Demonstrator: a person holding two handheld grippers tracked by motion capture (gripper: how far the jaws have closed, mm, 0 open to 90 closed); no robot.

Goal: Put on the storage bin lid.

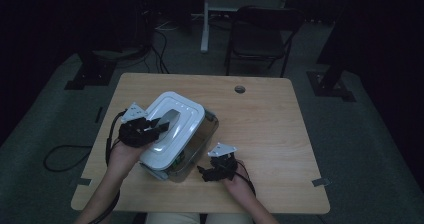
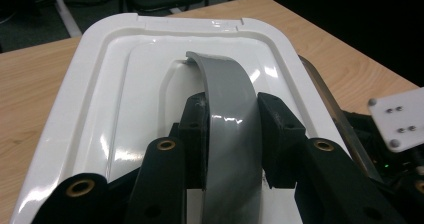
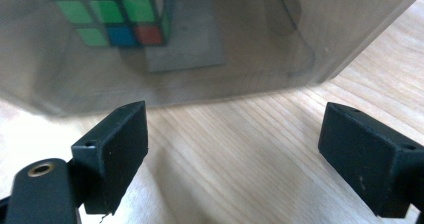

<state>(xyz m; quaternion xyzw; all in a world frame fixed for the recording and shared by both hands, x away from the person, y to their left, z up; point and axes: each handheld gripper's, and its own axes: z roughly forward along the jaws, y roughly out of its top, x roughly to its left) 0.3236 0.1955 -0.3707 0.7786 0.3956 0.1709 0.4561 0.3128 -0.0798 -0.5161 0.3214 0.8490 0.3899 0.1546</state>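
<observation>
A clear plastic box (image 1: 207, 134) stands on the wooden table (image 1: 265, 129), and its white lid (image 1: 182, 114) sits skewed over it toward the left. My left gripper (image 1: 159, 125) is shut on the lid's grey arched handle (image 2: 230, 109), with the pads pressing on both sides of it. My right gripper (image 1: 205, 173) rests low at the box's near side. Its jaws are open with bare table between them (image 3: 235, 144), just short of the box wall (image 3: 260, 44). Through that wall I see a colour cube (image 3: 120, 14) lying on a grey flat piece (image 3: 190, 44).
A round cable hole (image 1: 240, 89) is at the table's far edge. A dark chair (image 1: 262, 34) and a white stand leg (image 1: 204, 29) are beyond the table. A cable loop (image 1: 65, 156) lies on the floor at the left.
</observation>
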